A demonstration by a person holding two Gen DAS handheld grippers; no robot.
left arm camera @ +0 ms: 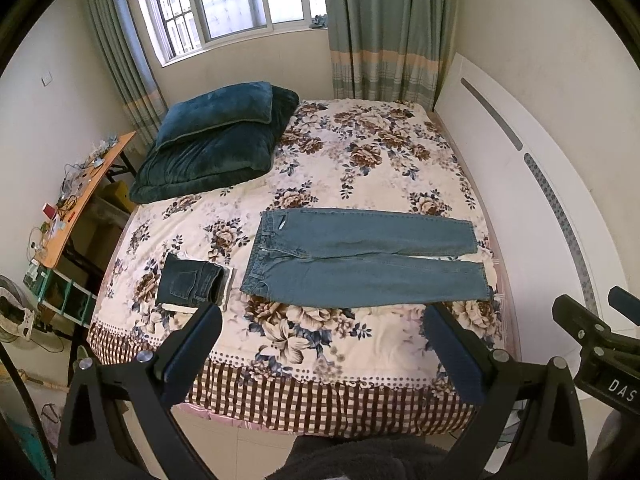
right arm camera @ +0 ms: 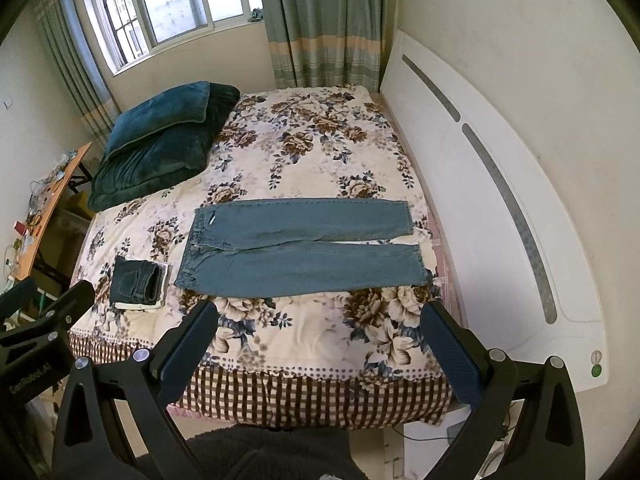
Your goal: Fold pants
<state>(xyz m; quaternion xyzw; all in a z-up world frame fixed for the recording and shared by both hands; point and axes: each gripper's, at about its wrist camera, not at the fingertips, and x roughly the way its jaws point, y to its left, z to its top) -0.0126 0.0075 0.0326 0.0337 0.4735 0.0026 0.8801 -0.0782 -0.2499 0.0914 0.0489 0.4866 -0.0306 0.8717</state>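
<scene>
The pants (left arm camera: pixel 362 260) lay spread flat across the near half of the bed (left arm camera: pixel 320 344), waistband toward the left and both legs running out to the right, where the hems stopped just short of the white headboard (left arm camera: pixel 532 216). That layout looked deliberate: with the legs side by side and only a thin wedge of floral bedspread showing between them near the hems, the far leg could be brought over the near one along the crotch seam as a first fold. Neither tool had touched the cloth. The left gripper (left arm camera: pixel 322 320) hung above the near edge of the bed with its fingers spread wide and nothing between them, and the right gripper (right arm camera: pixel 320 318) was likewise released and empty, held out toward the hem end, so each hand seemed set to take one end of the garment. To the left of the waistband, just beside it but apart, sat a small pile of folded dark jeans (left arm camera: pixel 192 282) resting on something pale, probably the place where finished pieces were collected. The dark teal pillows (left arm camera: pixel 218 140) were pushed to the far left corner, well away from the work. By my judgement the folding had not begun.
</scene>
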